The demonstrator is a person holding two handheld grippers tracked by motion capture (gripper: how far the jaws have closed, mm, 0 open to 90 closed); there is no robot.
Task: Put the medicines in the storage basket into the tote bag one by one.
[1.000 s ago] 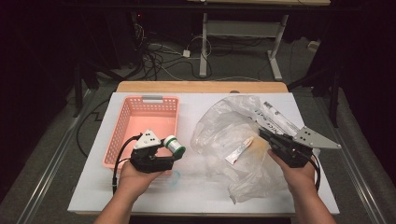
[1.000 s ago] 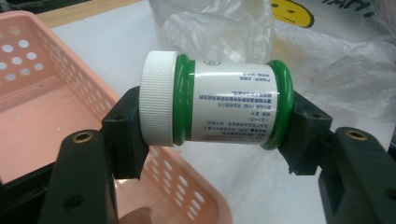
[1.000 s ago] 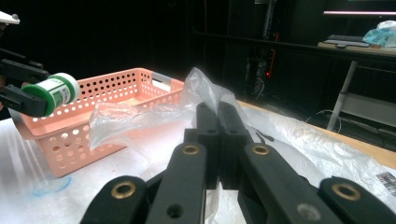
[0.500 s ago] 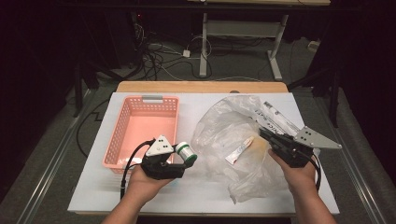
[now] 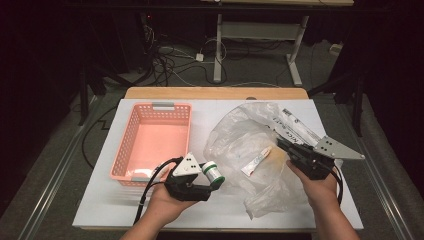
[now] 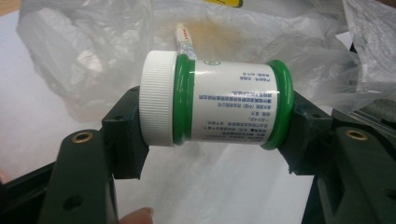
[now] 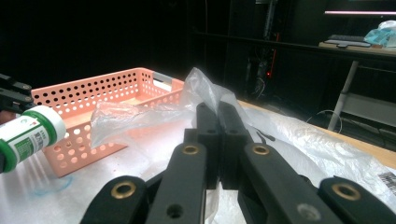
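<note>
The left gripper (image 6: pixel 217 140) pinched a green-and-white bottle (image 6: pixel 217 103) sideways between half-spread jaws. The right gripper (image 7: pixel 218 121), jaws pressed together, clamped the clear plastic bag (image 7: pixel 140 114).

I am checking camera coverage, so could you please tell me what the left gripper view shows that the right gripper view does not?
Left gripper view: the printed label and ribbed white cap of the green jar clamped end to end in the left tool, and a small tube inside the plastic bag.

Right gripper view: the pink basket and the right tool pinching the bag's film.

Both: the jar, the bag and the white table.
</note>
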